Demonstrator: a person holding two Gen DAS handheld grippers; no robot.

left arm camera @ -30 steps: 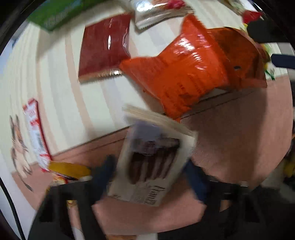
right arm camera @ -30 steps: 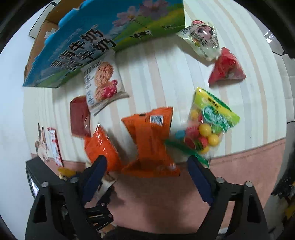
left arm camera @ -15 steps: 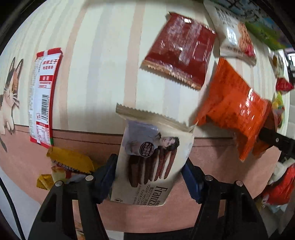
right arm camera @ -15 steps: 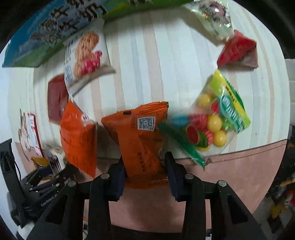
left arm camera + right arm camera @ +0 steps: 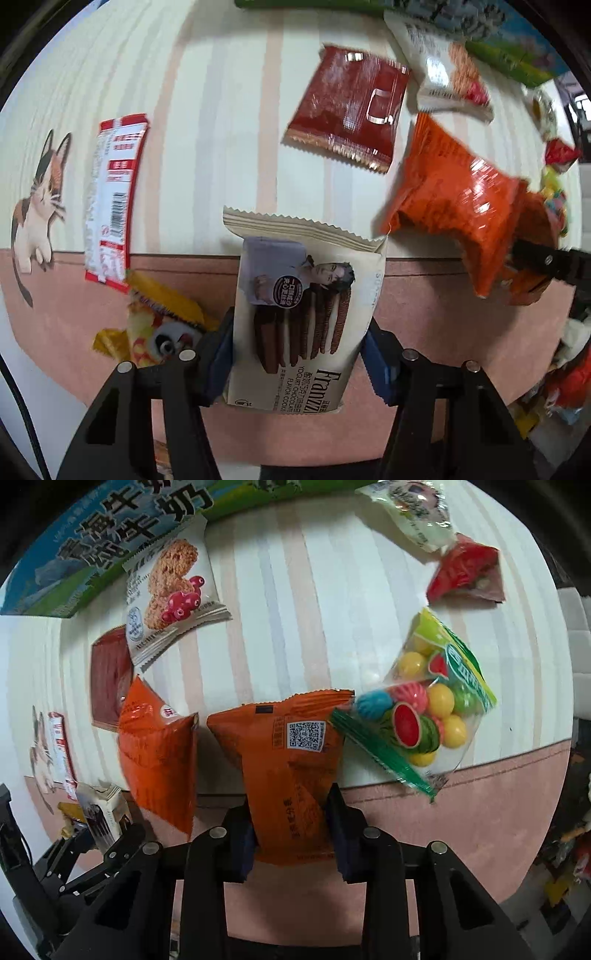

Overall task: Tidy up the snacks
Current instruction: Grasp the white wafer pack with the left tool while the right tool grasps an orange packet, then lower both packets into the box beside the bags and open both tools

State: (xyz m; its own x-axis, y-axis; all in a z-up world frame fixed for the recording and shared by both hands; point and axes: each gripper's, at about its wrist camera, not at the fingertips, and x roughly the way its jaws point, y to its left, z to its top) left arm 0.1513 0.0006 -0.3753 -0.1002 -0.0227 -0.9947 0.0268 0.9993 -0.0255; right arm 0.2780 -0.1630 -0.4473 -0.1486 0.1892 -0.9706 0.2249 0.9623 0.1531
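— Blue-padded, both of them. What has the left gripper (image 5: pixel 299 343) got?

— Its jaws are spread wide and pinch a cream cookie pack (image 5: pixel 301 321) by its sides, over the pink edge of the striped cloth (image 5: pixel 207 110).

— And the right gripper (image 5: pixel 291 827)?

— Closed narrow, squeezing an orange bag (image 5: pixel 291 760). A second orange bag (image 5: pixel 159 753) lies just left, a fruit-candy pouch (image 5: pixel 424 709) touching on the right.

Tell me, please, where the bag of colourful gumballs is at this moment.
In the right wrist view, the gumball bag lies right of centre on the striped mat, its green edge touching the orange packet held by the right tool.
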